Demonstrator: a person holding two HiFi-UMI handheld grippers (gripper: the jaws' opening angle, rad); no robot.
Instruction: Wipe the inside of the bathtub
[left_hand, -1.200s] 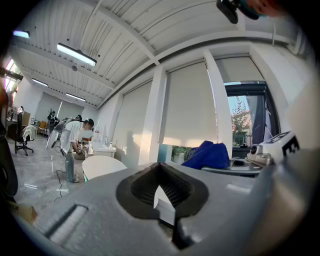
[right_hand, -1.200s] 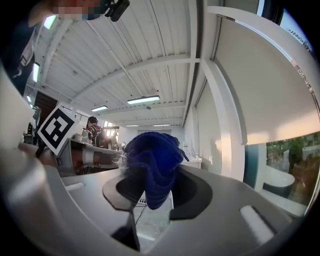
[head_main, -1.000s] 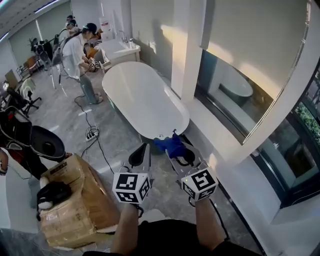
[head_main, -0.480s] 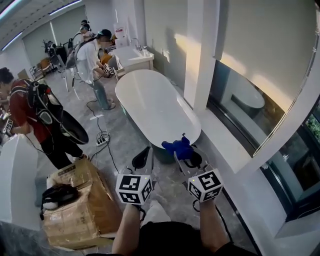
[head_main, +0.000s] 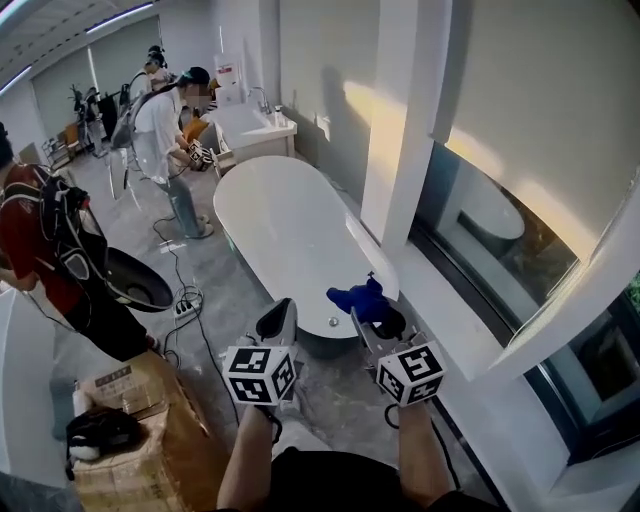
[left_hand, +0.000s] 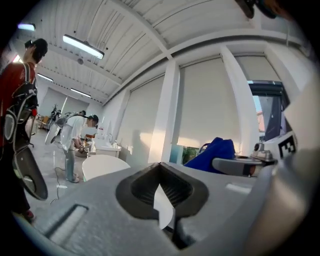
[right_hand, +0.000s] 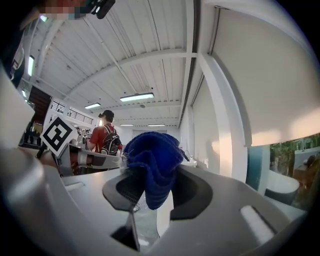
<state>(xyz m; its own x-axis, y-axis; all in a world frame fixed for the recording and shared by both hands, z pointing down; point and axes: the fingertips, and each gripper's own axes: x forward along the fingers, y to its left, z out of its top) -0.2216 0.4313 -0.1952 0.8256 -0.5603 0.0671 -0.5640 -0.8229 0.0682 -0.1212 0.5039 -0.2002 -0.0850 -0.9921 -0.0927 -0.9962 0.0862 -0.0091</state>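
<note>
1. Near the closest end of the bathtub (head_main: 290, 230), both tools are held side by side above the grey floor (head_main: 225, 290).
2. The right tool (head_main: 372, 318) pinches a blue cloth (right_hand: 152, 165), which bunches up over its jaws, close to the bathtub's near rim.
3. The left tool (left_hand: 161, 192) has its jaws pressed together with nothing between them.
4. The bathtub is white and oval, and stands along the window wall.
5. Left of the bathtub stands a person in red (head_main: 45, 240), with a cardboard box (head_main: 140, 420) nearer the camera.
</note>
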